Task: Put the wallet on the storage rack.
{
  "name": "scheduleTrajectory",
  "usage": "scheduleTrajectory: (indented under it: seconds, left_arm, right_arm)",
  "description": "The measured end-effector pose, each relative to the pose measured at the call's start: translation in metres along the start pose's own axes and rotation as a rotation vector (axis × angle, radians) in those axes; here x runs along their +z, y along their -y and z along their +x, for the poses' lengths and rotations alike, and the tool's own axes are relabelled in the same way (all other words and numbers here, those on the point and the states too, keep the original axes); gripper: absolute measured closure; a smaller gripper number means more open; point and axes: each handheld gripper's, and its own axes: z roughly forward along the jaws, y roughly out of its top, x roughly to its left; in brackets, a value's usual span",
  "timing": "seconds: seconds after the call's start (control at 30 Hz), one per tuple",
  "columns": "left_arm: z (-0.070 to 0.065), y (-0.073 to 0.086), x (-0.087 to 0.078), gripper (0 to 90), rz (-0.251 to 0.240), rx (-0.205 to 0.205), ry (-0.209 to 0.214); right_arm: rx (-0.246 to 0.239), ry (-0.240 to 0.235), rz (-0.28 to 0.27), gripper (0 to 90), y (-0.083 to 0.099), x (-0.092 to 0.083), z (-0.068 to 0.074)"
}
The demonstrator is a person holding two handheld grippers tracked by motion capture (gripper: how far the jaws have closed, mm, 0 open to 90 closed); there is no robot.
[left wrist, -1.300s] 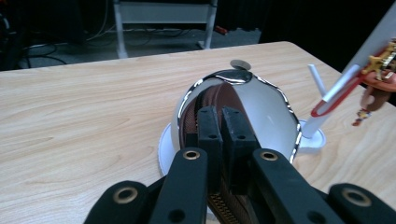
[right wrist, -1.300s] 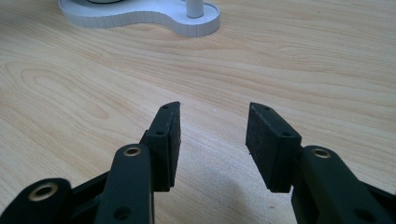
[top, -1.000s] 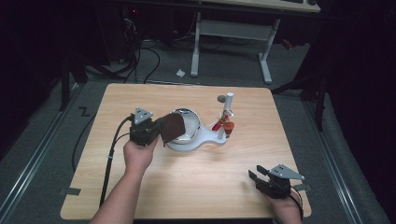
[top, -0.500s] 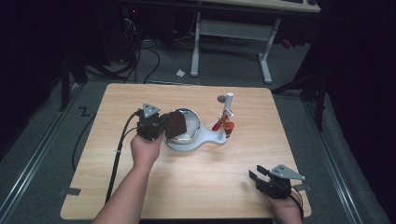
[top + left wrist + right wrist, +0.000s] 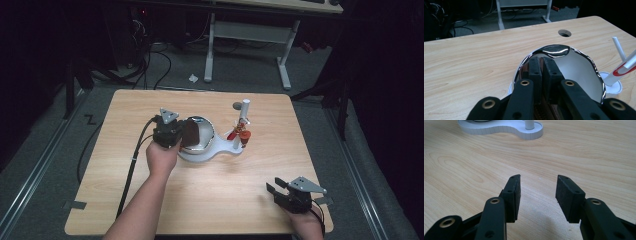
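A shiny metal bowl sits on a white stand base at the table's middle. A white post rises from the base's right end, with a red and orange piece on it. My left gripper is shut on a flat brown ridged piece, and its tips reach over the bowl's left rim into the bowl. My right gripper rests open near the front right of the table, nothing between its fingers.
The wooden table has a round hole behind the stand. A black cable trails from the left gripper toward the front edge. Desk legs and cables stand on the floor beyond the table.
My left gripper has carried the brown piece rightward, from beside the stand to over the bowl's rim. The right gripper has stayed put.
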Motion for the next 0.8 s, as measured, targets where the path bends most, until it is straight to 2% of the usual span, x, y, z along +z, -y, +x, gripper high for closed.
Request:
scheduleTrajectory:
  seconds: [0.23,0.4,0.53,0.8]
  left_arm:
    - [0.0,0.0,0.0,71.3,-0.006,-0.006,0.018]
    - [0.001,0.001,-0.001,65.1,-0.015,-0.007,0.036]
    - [0.005,0.002,-0.004,55.0,-0.028,-0.022,0.066]
    - [0.011,0.001,-0.015,46.8,-0.052,-0.006,0.073]
  right_arm:
    - [-0.001,-0.002,0.002,55.4,0.0,0.0,0.0]
    - [-0.002,-0.003,0.003,55.3,0.0,0.0,0.0]
    - [-0.002,-0.004,0.004,55.1,0.0,0.001,0.001]
    - [0.002,-0.004,0.01,54.9,0.0,0.002,0.002]
